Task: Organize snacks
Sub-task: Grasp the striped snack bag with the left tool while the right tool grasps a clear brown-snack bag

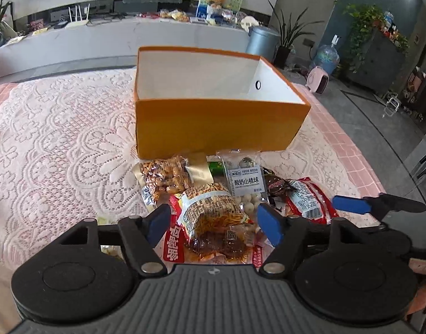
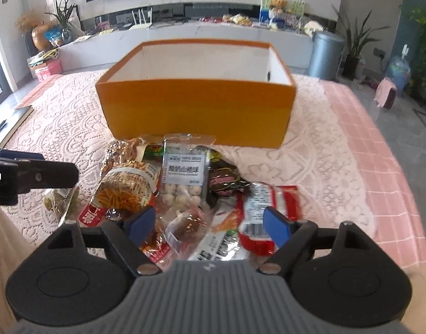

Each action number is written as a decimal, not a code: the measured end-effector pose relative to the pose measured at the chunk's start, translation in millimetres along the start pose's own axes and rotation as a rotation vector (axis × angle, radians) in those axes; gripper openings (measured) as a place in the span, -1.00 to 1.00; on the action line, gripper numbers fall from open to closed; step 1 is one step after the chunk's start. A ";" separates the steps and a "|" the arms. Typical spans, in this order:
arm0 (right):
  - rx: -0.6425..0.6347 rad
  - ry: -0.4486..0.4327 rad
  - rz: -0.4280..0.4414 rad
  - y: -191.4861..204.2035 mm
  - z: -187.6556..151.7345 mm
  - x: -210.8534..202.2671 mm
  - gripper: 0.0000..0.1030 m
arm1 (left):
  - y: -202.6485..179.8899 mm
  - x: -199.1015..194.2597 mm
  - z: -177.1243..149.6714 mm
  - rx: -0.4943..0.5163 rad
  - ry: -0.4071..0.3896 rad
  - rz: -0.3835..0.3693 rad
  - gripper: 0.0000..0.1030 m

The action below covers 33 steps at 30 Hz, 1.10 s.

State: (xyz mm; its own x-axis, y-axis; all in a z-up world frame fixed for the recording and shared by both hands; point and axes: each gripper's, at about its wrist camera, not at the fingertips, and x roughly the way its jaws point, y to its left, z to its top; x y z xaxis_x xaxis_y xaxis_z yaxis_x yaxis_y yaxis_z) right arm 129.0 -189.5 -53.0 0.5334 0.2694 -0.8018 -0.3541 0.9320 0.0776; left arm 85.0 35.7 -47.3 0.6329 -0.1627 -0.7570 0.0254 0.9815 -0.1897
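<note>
An empty orange box (image 1: 213, 122) with a white inside stands on the lace cloth; it also shows in the right wrist view (image 2: 196, 111). A pile of snack packets lies in front of it: a noodle-snack bag (image 1: 213, 208) (image 2: 124, 189), a clear bag of white balls (image 1: 245, 186) (image 2: 183, 178), a nut bag (image 1: 164, 176), a dark wrapped packet (image 2: 224, 181) and a red packet (image 1: 310, 197) (image 2: 271, 206). My left gripper (image 1: 213, 222) is open just above the noodle-snack bag. My right gripper (image 2: 210, 225) is open above the near packets.
The table carries a white lace cloth (image 1: 60, 144) over pink check fabric (image 2: 380, 150). The right gripper's finger (image 1: 352, 204) shows at the right of the left view. The left gripper's finger (image 2: 46, 176) shows at the left of the right view. A small greenish packet (image 2: 60, 201) lies under it.
</note>
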 end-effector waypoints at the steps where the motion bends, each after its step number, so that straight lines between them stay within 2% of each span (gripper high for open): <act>1: -0.001 0.009 0.010 2.1 0.7 6.3 0.42 | 1.2 5.2 0.8 0.001 0.010 -0.002 0.61; 6: -0.020 0.062 0.046 12.9 1.4 36.2 0.31 | 9.2 25.0 -0.2 -0.014 0.060 0.003 0.62; 14: 0.018 0.146 0.075 10.4 -6.5 68.0 0.23 | 26.5 51.9 -1.7 -0.138 0.077 -0.057 0.71; 22: 0.009 0.118 0.100 11.8 -8.8 76.1 0.16 | 31.2 82.3 -3.7 -0.232 0.129 -0.111 0.71; 24: 0.012 0.113 0.098 11.1 -8.3 77.5 0.09 | 32.8 86.7 -4.7 -0.249 0.137 -0.104 0.78; 28: 0.000 0.101 0.087 12.2 -10.3 74.9 0.05 | 36.3 90.3 -5.6 -0.277 0.136 -0.107 0.78; 33: -0.004 0.090 0.086 12.2 -10.7 72.6 0.00 | 34.1 89.8 -6.3 -0.255 0.132 -0.104 0.47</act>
State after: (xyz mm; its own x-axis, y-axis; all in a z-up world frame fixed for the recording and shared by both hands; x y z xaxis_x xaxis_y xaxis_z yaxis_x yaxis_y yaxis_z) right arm 155.3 -161.2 -116.5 0.4302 0.3249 -0.8422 -0.3985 0.9055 0.1458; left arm 137.8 53.9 -125.7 0.5310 -0.2891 -0.7965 -0.1205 0.9047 -0.4087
